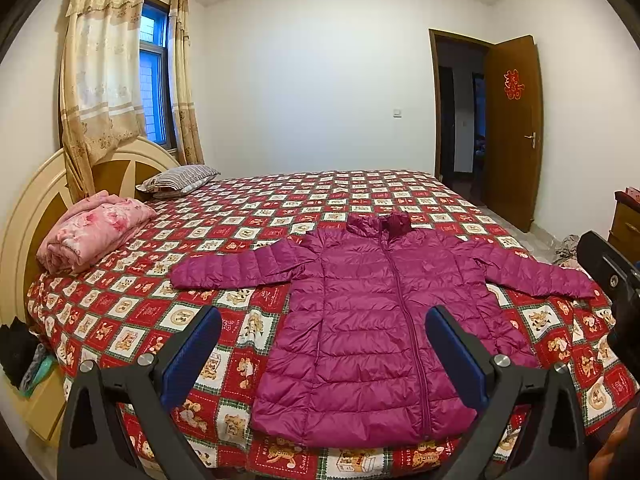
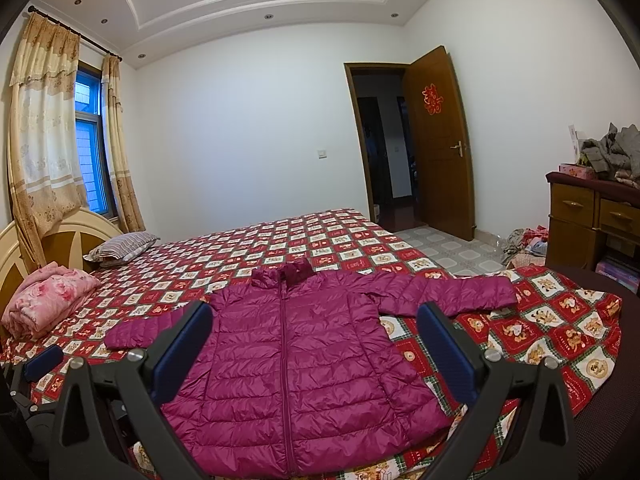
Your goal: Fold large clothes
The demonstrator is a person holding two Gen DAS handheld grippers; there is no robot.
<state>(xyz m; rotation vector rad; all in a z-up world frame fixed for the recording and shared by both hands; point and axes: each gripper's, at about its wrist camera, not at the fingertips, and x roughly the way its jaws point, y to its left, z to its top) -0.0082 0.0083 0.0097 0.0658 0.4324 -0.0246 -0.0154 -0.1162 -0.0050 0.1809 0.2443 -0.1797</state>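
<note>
A magenta quilted puffer jacket (image 1: 372, 320) (image 2: 292, 360) lies flat on the bed, zipped, collar away from me, both sleeves spread sideways. My left gripper (image 1: 324, 340) hovers open above the jacket's lower left part, nothing between its blue pads. My right gripper (image 2: 316, 340) also stands open, held above the jacket's body, gripping nothing. The right gripper's black frame (image 1: 612, 280) shows at the right edge of the left wrist view, and the left gripper's blue pad (image 2: 44, 360) shows at the left edge of the right wrist view.
The bed (image 1: 320, 196) (image 2: 304, 236) has a red checked cartoon sheet. A folded pink blanket (image 1: 92, 232) (image 2: 48, 300) and a striped pillow (image 1: 180, 178) (image 2: 120, 250) lie by the headboard. A wooden dresser (image 2: 596, 220) with clothes stands right, beside an open door (image 2: 436, 144).
</note>
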